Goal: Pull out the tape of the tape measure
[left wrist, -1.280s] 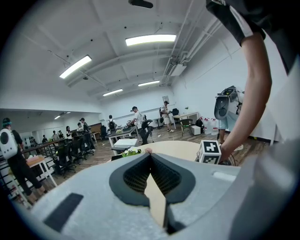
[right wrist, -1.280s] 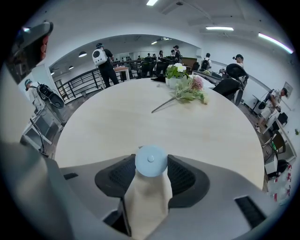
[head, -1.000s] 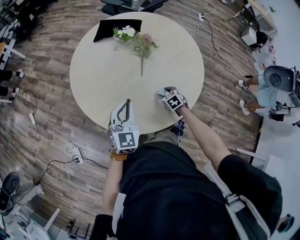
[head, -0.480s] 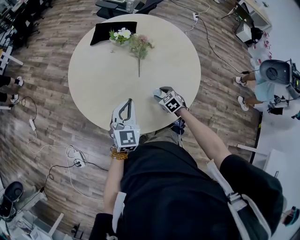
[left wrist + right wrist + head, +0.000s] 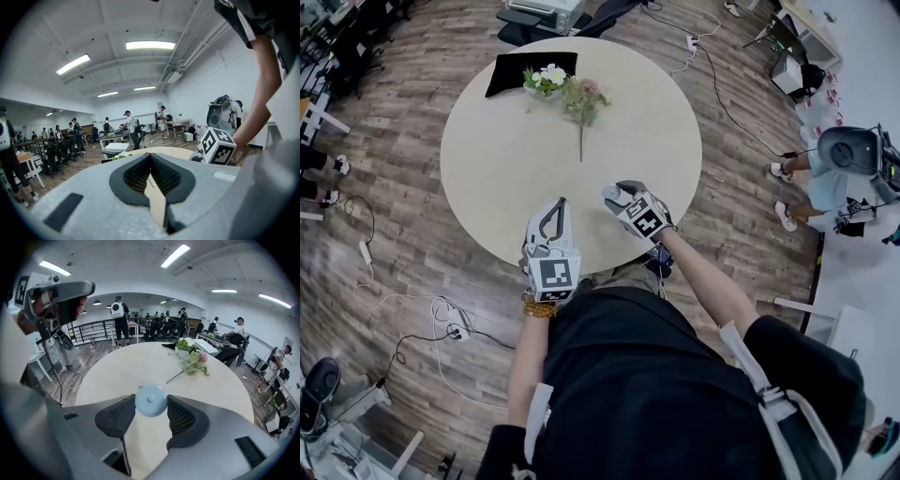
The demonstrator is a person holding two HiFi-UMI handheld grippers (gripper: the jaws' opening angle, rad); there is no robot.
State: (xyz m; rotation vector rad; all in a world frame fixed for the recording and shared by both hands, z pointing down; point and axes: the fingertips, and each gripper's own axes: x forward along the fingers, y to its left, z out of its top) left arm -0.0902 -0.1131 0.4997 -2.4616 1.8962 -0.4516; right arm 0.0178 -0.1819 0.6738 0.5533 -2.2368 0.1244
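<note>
Right gripper view: round pale-blue tape measure tight between ribbed pads of right hand-held gripper; left hand-held gripper closed.

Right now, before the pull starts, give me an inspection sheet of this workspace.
surface: round table, pale top
job's things: tape measure, pale blue and round, held in the right tool; no tape seen pulled out
clutter: flowers and a black cloth at the far side
tools: right tool shut on the tape measure; left tool shut with nothing in it, over the near edge
cables: power strip with its leads on the floor at left
surroundings: wood floor; a seated person at right
</note>
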